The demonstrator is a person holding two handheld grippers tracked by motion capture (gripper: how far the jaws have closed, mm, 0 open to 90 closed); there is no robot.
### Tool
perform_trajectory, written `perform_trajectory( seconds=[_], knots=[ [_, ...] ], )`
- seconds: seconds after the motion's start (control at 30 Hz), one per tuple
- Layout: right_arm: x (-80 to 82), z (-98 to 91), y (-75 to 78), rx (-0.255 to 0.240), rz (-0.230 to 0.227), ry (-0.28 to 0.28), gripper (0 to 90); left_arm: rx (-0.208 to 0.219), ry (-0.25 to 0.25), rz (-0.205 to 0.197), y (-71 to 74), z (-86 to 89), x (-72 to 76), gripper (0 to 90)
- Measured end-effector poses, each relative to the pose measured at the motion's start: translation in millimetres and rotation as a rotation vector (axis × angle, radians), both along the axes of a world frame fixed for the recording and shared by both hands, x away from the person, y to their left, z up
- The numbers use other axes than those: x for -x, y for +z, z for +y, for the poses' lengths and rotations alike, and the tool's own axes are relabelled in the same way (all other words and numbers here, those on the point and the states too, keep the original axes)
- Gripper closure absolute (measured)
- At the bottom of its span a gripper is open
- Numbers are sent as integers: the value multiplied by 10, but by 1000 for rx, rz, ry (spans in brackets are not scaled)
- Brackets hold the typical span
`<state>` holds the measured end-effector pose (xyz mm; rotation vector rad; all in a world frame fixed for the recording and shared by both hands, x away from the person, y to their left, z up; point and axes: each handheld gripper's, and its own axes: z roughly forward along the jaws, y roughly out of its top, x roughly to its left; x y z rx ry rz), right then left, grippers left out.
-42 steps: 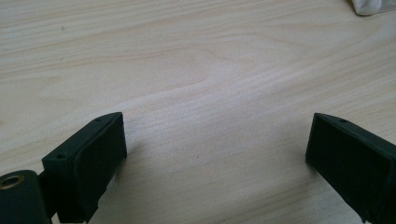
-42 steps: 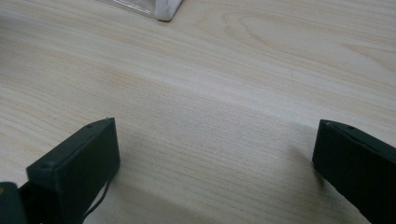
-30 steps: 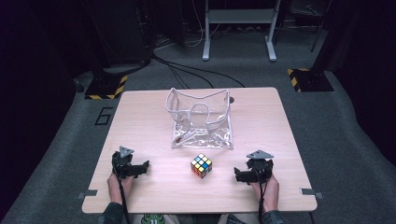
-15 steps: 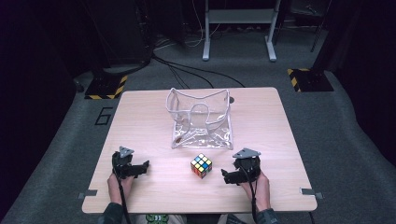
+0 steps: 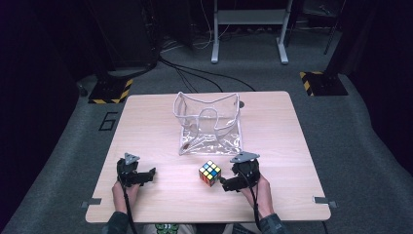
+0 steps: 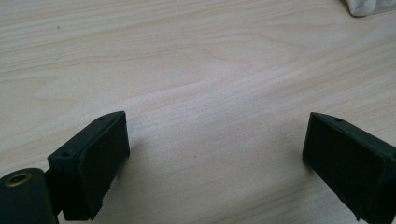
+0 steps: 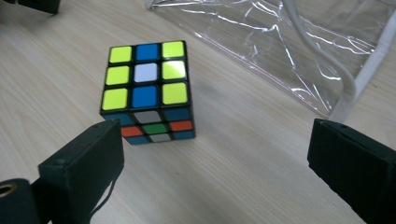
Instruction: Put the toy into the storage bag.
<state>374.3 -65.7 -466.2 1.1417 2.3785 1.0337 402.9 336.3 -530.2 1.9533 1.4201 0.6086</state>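
A scrambled puzzle cube (image 5: 210, 173) rests on the wooden table (image 5: 272, 146), just in front of a clear plastic bag (image 5: 209, 122) with white trim. My right gripper (image 5: 228, 182) is open close to the cube's right side, jaws pointing at it. In the right gripper view the cube (image 7: 147, 88) shows a yellow-and-blue top; it lies just beyond the left jaw of the gripper (image 7: 215, 163), not between the jaws. The bag (image 7: 289, 51) lies behind. My left gripper (image 5: 148, 174) is open at the front left, and in its own view the left gripper (image 6: 215, 154) has bare wood between its jaws.
The table's front edge is close to both hands. A corner of the bag (image 6: 364, 5) peeks in at the top right of the left gripper view. Dark carpet, cables and a metal stand (image 5: 248, 29) lie beyond the table.
My right gripper has moved left across the table, from near the right side up to the cube. The left gripper, cube and bag have stayed put.
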Motion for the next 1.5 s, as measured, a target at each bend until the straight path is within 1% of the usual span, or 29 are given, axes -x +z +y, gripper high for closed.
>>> perform_trajectory(
  seconds=[0.17,0.23,0.27,0.33,0.37,0.47,0.5,0.6,0.7,0.73,0.77,0.8,0.87,0.9,1.07,1.23,1.33,1.4,1.43,1.5],
  knots=[
    [-20,107,41,8,-4,39,30,0,-1,-1,0,0,0,72],
    [-21,153,44,2,4,37,30,0,0,0,0,0,0,72],
    [-29,172,44,4,0,43,30,0,0,0,0,0,0,72],
    [-24,214,51,2,9,51,32,0,0,0,0,0,0,72],
    [-29,226,48,4,1,58,33,0,0,0,0,0,0,72],
    [-38,285,34,7,12,65,35,0,0,0,0,0,1,72],
    [-50,294,28,12,14,79,35,0,0,0,0,0,0,72],
    [-65,356,24,4,26,83,37,0,-1,1,1,0,0,73],
    [-91,402,21,10,15,97,44,-1,-2,-1,1,1,0,73],
    [-77,428,24,7,43,79,44,1,0,-1,0,0,1,73],
    [-99,438,8,15,32,93,39,0,-1,1,1,1,0,73],
    [-106,446,-2,17,31,95,25,0,-1,1,1,1,0,73],
    [-124,463,-32,9,51,100,9,0,-1,1,1,1,0,73],
    [-137,470,-50,11,50,103,8,6,3,1,0,-3,0,73],
    [-201,511,-137,42,67,99,0,7,5,-3,-3,-5,-1,74],
    [-252,550,-212,51,91,93,0,5,2,2,2,-2,0,74],
    [-282,564,-245,64,97,101,0,5,2,2,2,-2,0,74],
    [-296,580,-270,63,102,97,2,5,2,2,2,-2,1,74],
    [-298,585,-279,63,107,98,20,5,2,2,2,-2,1,74],
    [-299,585,-291,67,99,101,88,2,-1,4,4,0,1,74]
  ],
)
